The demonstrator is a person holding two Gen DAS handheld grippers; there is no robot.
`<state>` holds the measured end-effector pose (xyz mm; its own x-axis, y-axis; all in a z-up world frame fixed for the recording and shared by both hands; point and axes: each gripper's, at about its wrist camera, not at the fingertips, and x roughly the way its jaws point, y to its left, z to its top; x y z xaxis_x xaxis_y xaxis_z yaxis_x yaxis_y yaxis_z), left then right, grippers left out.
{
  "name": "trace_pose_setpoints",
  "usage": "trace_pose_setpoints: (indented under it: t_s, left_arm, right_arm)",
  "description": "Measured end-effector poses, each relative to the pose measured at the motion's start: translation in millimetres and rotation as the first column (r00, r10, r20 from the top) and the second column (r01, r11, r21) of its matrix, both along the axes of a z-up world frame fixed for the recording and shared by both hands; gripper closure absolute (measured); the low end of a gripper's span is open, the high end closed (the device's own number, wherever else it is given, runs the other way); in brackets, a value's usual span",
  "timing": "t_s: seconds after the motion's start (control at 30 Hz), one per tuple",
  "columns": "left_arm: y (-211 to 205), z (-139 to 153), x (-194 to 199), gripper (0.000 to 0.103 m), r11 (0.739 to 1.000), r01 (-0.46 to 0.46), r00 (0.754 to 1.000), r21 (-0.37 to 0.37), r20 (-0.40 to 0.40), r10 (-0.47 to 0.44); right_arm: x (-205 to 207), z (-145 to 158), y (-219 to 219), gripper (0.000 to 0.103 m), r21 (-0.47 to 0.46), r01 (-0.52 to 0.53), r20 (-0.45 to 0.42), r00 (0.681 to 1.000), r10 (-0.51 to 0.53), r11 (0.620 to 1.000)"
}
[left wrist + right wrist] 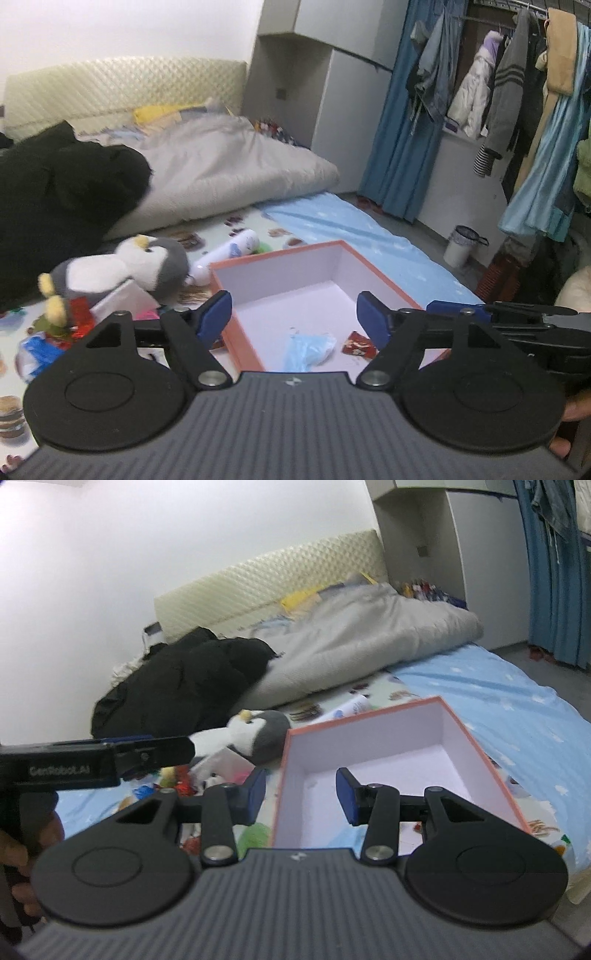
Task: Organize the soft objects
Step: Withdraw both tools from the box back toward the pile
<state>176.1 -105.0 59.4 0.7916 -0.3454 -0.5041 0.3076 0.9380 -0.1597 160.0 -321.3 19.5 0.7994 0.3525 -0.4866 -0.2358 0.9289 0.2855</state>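
Reading "GenRobot.AI", the left hand-held gripper gapes empty; right hand-held gripper apart, empty.

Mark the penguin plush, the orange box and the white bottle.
penguin plush (155, 258), left wrist view, on its grey-and-white head.
orange box (373, 269), left wrist view, on its right-hand rim.
white bottle (229, 256), left wrist view, on the middle of its body, lying on the bed.

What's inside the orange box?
In the orange box lie a crumpled light-blue bag and a small red wrapper. The left gripper hides its nearest corners.
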Motion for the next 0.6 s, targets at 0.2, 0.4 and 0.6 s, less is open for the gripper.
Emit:
trace_pose_setpoints:
  t_s: [0.2, 0.4, 0.6]
  left_arm:
    - [39, -9, -52, 0.017, 0.995, -0.1, 0.995, -0.026, 0.025, 0.101]
    - [79, -35, -94, 0.009, 0.973, -0.222, 0.975, -0.064, -0.009, 0.222]
    - [100, -64, -117, 0.008, 0.94, -0.341, 0.939, 0.014, -0.051, 0.341]
  right_arm:
    - [-26, -11, 30, 0.057, -0.005, -0.069, -0.005, 0.998, 0.069, 0.998]
    - [-45, -24, 53, 0.057, 0.018, -0.116, -0.039, 0.992, 0.117, 0.993]
    - [-62, -39, 78, 0.057, -0.015, -0.172, -0.069, 0.983, 0.17, 0.985]
